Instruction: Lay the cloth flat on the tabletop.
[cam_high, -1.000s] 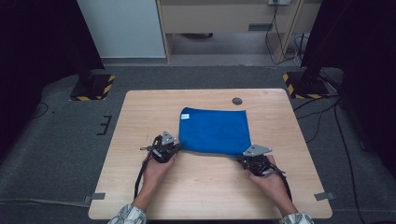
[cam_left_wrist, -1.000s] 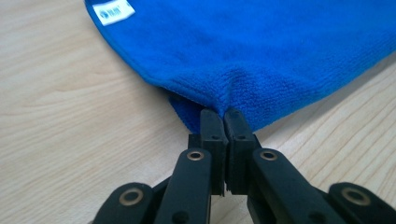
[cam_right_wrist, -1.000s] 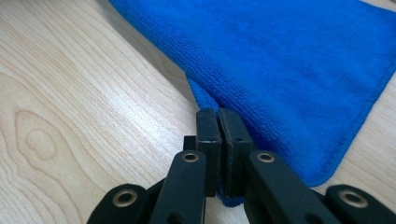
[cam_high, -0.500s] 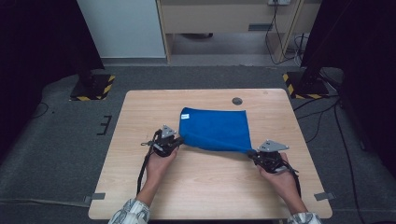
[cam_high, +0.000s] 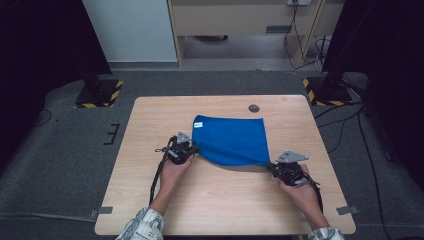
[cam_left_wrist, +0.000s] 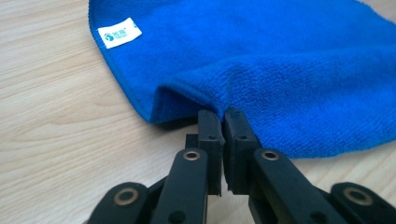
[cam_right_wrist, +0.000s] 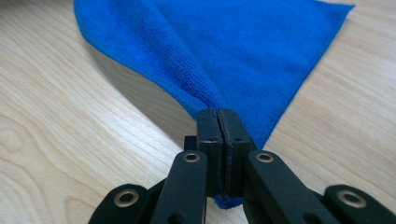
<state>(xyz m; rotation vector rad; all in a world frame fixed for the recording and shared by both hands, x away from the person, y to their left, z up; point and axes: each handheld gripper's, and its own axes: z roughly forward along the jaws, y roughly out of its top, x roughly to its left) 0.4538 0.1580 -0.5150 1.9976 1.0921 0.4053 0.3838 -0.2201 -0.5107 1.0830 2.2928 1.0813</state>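
Observation:
A blue cloth with a small white label lies on the wooden table. My left gripper is shut on the cloth's near left corner. In the left gripper view the jaws pinch the hem of the cloth, and the label sits at the far left corner. My right gripper is shut on the near right corner, pulled out to the right and lifted off the table. In the right gripper view the cloth runs taut away from the closed jaws.
A round dark grommet sits in the table near its far edge. Bare wood lies in front of the cloth and to both sides. Black stands with yellow-striped feet flank the table on the floor.
My right gripper has moved right and toward the near edge, drawing the cloth's near right corner out into a point. The left gripper has stayed about where it was.

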